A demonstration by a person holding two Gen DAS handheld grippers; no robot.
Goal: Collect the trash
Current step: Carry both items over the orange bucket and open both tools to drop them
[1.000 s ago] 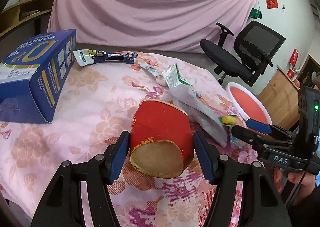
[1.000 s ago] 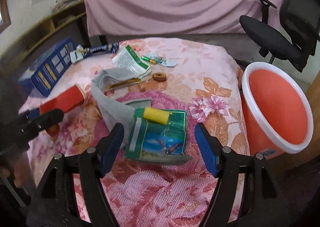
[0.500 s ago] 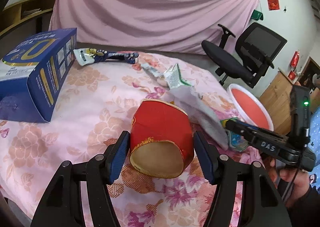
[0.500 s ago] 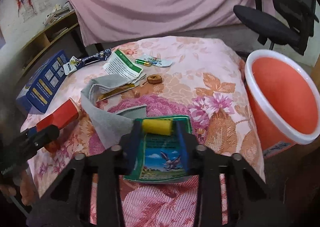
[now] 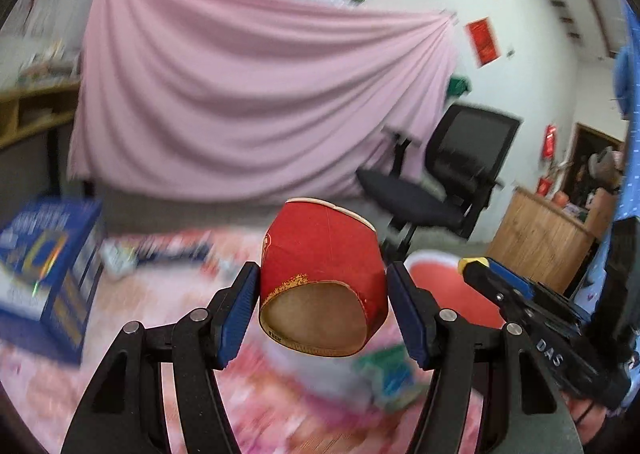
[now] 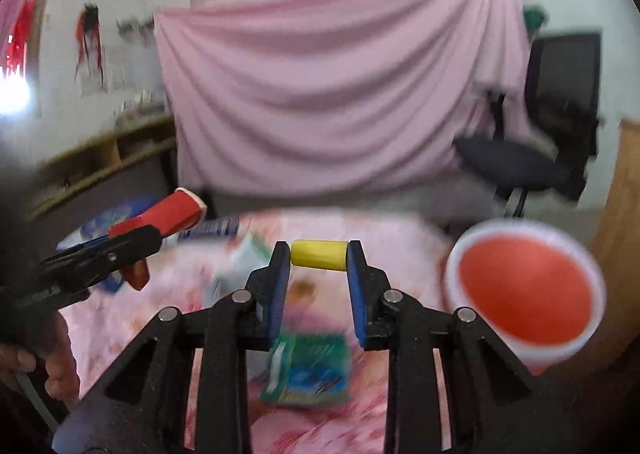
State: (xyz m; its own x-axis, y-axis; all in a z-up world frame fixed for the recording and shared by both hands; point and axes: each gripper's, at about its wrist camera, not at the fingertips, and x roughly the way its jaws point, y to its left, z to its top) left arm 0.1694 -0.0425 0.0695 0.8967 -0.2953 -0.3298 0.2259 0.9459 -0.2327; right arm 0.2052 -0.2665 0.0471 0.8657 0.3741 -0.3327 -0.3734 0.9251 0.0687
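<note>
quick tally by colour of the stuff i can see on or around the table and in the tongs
red: 2, paper cup in the left tongs, bin
yellow: 1, small cylinder in the right tongs
green: 1, packet on the table
blue: 1, box
total: 5

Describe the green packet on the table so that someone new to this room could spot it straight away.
Start at the table's pink floral cloth, left of the orange bin. The green packet lies flat on its near part, below the right gripper. It alone is green with a blue picture.
</note>
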